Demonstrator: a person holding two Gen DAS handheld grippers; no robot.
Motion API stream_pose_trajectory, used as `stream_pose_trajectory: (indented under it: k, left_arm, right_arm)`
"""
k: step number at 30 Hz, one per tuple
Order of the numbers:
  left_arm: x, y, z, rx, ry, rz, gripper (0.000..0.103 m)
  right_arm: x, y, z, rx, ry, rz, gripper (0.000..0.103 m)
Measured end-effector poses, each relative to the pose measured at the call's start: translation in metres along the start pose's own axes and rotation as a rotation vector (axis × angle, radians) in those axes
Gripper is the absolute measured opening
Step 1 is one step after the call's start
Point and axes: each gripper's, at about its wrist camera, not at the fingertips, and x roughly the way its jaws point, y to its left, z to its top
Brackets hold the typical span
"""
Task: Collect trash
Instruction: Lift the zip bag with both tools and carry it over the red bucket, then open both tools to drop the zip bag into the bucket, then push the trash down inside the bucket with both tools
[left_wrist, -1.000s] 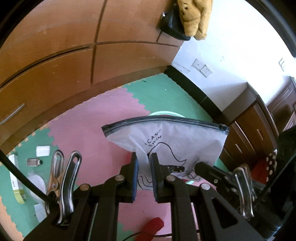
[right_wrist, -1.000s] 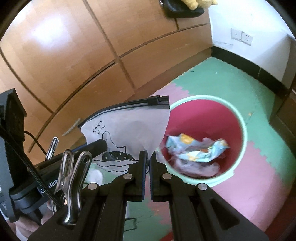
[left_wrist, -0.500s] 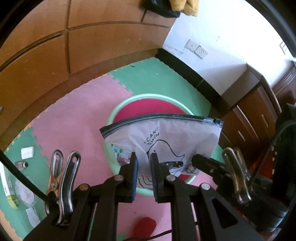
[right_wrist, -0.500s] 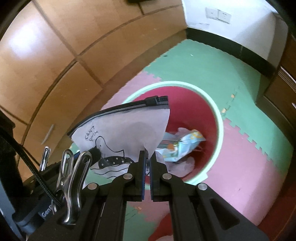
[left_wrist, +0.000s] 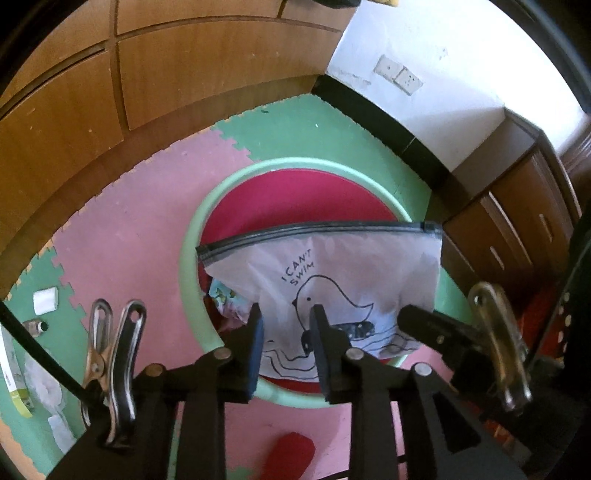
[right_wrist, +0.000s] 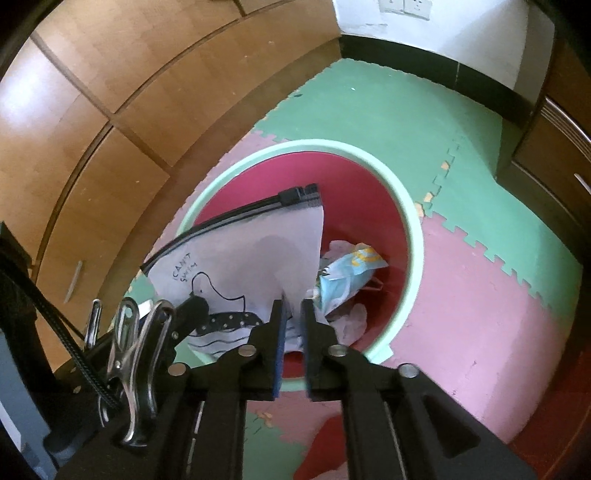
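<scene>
A white zip pouch printed with a bird and "I CAN'T SWIM" hangs over the mouth of a round bin that has a pale green rim and a red inside. My left gripper points steeply down at the pouch's lower edge. Its jaws are opening, a wide gap shows, and the pouch sits loose between the pads. My right gripper stands at the other lower corner of the pouch. Its jaws are opening too, with that corner between them and not pinched. A blue and yellow wrapper and crumpled plastic lie in the bin.
Pink and green foam mats cover the floor. Wooden cupboard doors curve along the back. A dark cabinet stands at the right. A white scrap, a small bottle and a box lie on the mat at left. A red object lies below.
Both grippers have sunk toward the bin, which now fills the middle of both views. Their jaws, shut on the pouch before, have parted.
</scene>
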Motion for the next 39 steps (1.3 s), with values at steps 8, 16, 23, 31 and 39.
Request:
stream_pose_trajectory:
  k: [8, 16, 23, 31, 39]
  left_arm:
    - [0.000, 0.005, 0.000, -0.013, 0.006, 0.036, 0.040]
    - [-0.004, 0.007, 0.002, 0.022, -0.008, 0.088, 0.041]
    - [-0.001, 0.017, 0.003, 0.004, -0.016, 0.167, 0.041]
    - [0.015, 0.035, 0.001, -0.051, 0.033, 0.177, 0.041]
    - [0.032, 0.039, 0.002, -0.050, 0.062, 0.200, 0.042]
  right_arm:
    - [0.000, 0.002, 0.005, -0.011, -0.019, -0.042, 0.026]
    - [-0.002, 0.000, 0.009, -0.013, -0.039, -0.049, 0.033]
    - [0.003, -0.016, 0.013, 0.012, -0.038, -0.121, 0.038]
    - [0.015, -0.027, 0.021, 0.019, -0.026, -0.201, 0.041]
    - [0.032, -0.036, 0.028, 0.019, -0.002, -0.272, 0.042]
